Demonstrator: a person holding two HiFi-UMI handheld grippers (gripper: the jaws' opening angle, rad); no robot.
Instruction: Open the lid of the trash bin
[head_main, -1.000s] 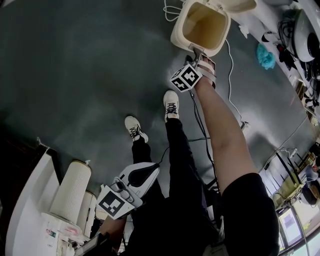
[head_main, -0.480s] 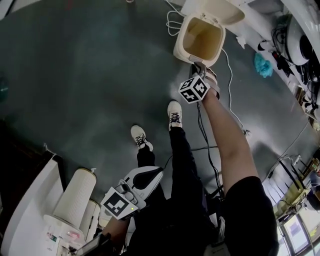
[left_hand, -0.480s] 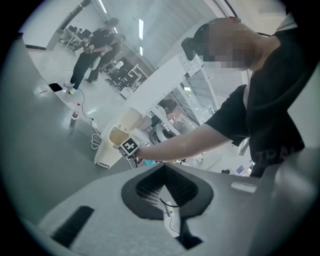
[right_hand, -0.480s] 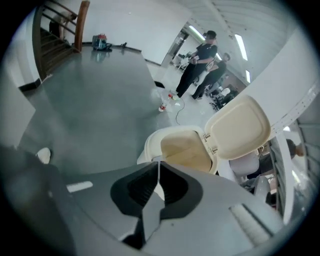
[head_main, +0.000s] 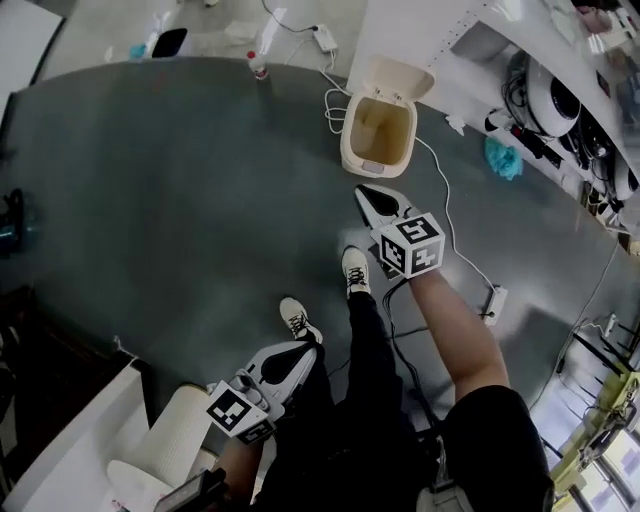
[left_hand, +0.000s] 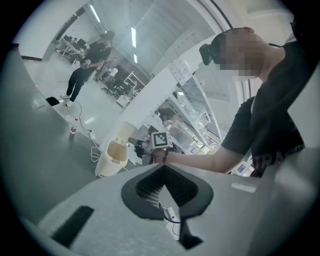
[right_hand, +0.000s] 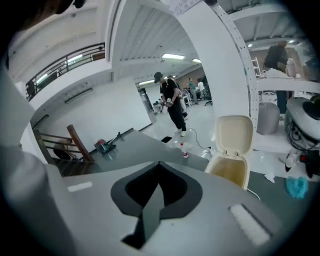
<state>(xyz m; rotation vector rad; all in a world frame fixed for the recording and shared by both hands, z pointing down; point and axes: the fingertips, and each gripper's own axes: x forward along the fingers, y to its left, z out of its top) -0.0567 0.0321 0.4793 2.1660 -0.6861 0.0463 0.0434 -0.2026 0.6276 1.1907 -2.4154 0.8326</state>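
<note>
Grey floor (head_main: 180, 200) (white walls (right_hand: 110, 110) beyond)

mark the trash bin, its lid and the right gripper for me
trash bin (head_main: 372, 168): head view, near rim of the body.
lid (head_main: 402, 76): head view, inner face, flipped up open.
right gripper (head_main: 365, 192): head view, tips of its shut jaws.

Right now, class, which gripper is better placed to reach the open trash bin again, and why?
Right. The right gripper, jaws together, is much nearer the trash bin; the left gripper hangs back beside the person's legs.
</note>
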